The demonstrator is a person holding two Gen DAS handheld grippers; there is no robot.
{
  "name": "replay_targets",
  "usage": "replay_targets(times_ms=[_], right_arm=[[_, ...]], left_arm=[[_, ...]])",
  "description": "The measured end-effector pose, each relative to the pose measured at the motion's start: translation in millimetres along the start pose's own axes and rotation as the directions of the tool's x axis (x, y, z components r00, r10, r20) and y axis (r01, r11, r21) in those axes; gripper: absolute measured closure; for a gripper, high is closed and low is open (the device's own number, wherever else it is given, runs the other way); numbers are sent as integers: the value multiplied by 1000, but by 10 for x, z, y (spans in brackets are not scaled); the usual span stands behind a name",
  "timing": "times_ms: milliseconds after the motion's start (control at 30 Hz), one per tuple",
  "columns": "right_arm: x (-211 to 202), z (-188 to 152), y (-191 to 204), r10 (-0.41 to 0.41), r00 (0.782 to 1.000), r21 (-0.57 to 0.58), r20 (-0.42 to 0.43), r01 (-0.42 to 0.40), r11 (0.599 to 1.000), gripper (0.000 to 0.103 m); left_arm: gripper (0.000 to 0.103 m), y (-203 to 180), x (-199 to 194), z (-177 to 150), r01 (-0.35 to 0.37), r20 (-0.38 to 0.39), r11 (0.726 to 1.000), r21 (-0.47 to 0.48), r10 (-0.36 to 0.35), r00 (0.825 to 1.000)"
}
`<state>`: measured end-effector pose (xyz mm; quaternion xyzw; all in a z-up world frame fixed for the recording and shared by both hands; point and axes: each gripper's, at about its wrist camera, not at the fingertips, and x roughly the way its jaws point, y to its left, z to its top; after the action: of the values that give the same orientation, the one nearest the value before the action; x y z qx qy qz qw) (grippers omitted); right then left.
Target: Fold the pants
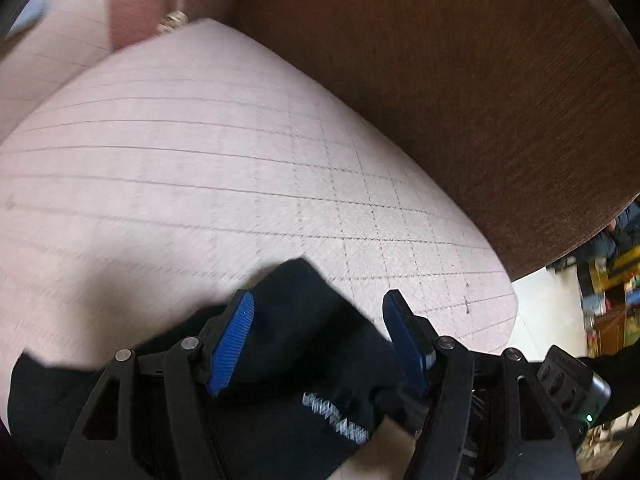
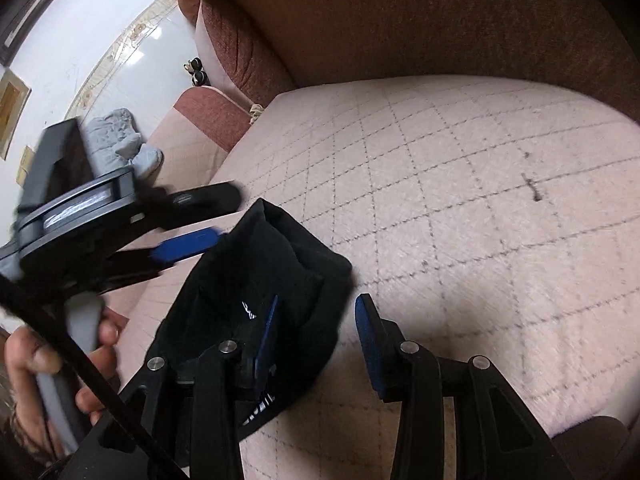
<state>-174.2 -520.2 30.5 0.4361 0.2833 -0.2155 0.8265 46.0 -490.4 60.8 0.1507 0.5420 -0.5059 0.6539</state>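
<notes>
Pants [image 1: 292, 344], black and bunched into a compact folded bundle, lie on the quilted pink seat cushion [image 1: 208, 168] of a brown sofa [image 1: 460, 80], near the cushion's front edge. White lettering [image 1: 336, 420] shows on the fabric.

In the left wrist view, the left tongs [image 1: 320, 340] stand well open, with the blue pads [image 1: 232, 344] on either side of the bundle's raised corner. The cloth sits between them, but neither pad clearly presses on it, so no grip shows. The picture is smeared across the cushion.

In the right wrist view, the right tongs [image 2: 316, 344] stand partly open. Their left blue pad [image 2: 266, 340] lies against or just over the right part of the bundle; the other pad hangs over bare cushion, apart from the cloth. Nothing is pinched between them. The left tongs [image 2: 188, 244] appear there too, blurred, at the bundle's far left corner, and a hand [image 2: 60, 356] grips their grey handle.

Beyond the cushion, a brown armrest [image 2: 228, 52] rises, and a grey cloth [image 2: 120, 140] lies on a neighbouring pink seat.
</notes>
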Motion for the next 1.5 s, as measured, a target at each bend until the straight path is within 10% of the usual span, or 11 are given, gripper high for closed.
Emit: replay_targets(times_ms=[267, 367, 400, 633, 1000, 1267, 1500], right_arm=[[176, 3, 58, 54, 999, 4, -7, -54, 999, 61], [211, -4, 124, 97, 995, -11, -34, -97, 995, 76], [198, -14, 157, 110, 993, -21, -36, -111, 994, 77], [35, -117, 483, 187, 981, -111, -45, -191, 975, 80], [-2, -718, 1818, 261, 941, -400, -215, -328, 856, 83], [251, -1313, 2612, 208, 920, -573, -332, -372, 730, 84], [824, -1842, 2984, 91, 902, -647, -421, -370, 666, 83]], left_arm=[[30, -86, 544, 124, -49, -107, 994, 95, 59, 993], [61, -212, 490, 74, -97, -82, 980, 176, 113, 990], [88, -239, 454, 54, -98, -69, 976, 195, 113, 991], [95, -205, -159, -148, -48, 44, 983, 179, 41, 998], [103, 905, -1562, -983, 49, 285, 995, -86, -23, 958], [103, 1757, -2102, -1831, 146, 433, 947, -287, -8, 902], [103, 2274, -2074, -2282, 136, 435, 898, -419, 67, 898]])
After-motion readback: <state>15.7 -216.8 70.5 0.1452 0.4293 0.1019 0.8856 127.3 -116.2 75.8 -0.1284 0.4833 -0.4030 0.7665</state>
